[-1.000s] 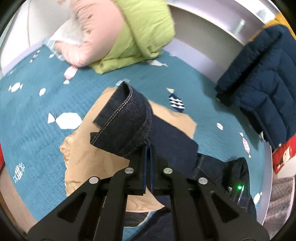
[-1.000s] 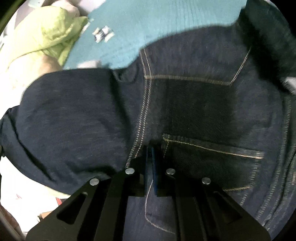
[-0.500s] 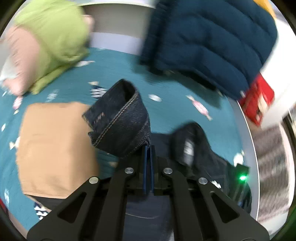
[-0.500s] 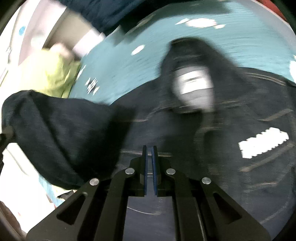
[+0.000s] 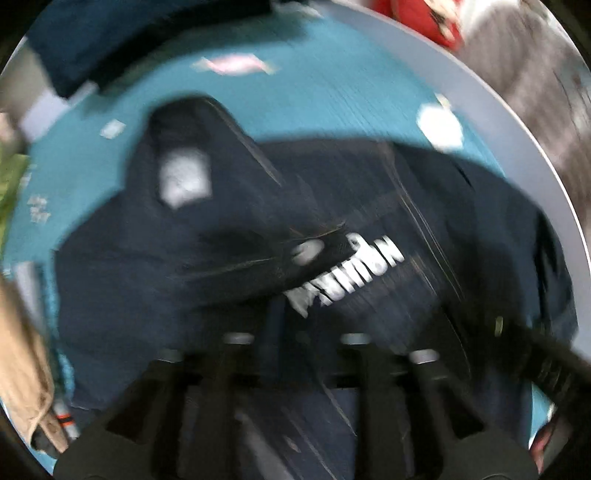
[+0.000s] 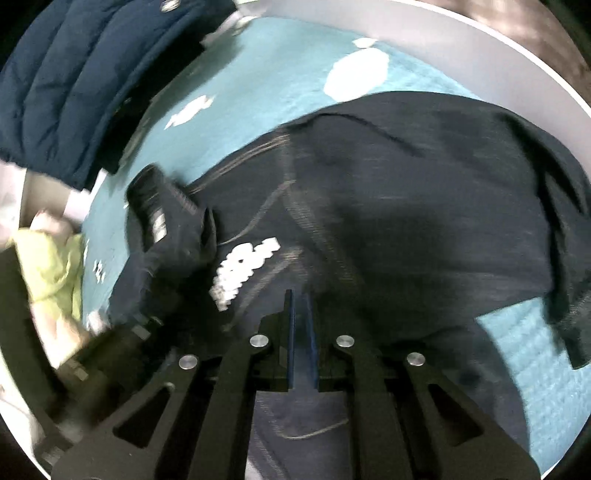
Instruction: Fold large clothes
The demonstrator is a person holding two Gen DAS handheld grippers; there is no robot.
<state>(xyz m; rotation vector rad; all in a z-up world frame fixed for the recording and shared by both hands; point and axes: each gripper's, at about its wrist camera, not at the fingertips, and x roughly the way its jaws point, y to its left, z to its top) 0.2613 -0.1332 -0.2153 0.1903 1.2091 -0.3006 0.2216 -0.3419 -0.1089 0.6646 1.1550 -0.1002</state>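
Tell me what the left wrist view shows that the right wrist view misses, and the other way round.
Left wrist only: a red item at the top edge and tan fabric at the left. Right wrist only: a quilted navy jacket and a lime-green garment. Both: the dark jeans with white lettering lying on the teal mat.

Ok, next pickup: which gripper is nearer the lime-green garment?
Left. The left gripper, jaws just opened, empty, is toward the lime-green garment; the right gripper is farther, across the jeans.

Black claw [image 6: 301, 325], blue pads, silver screws
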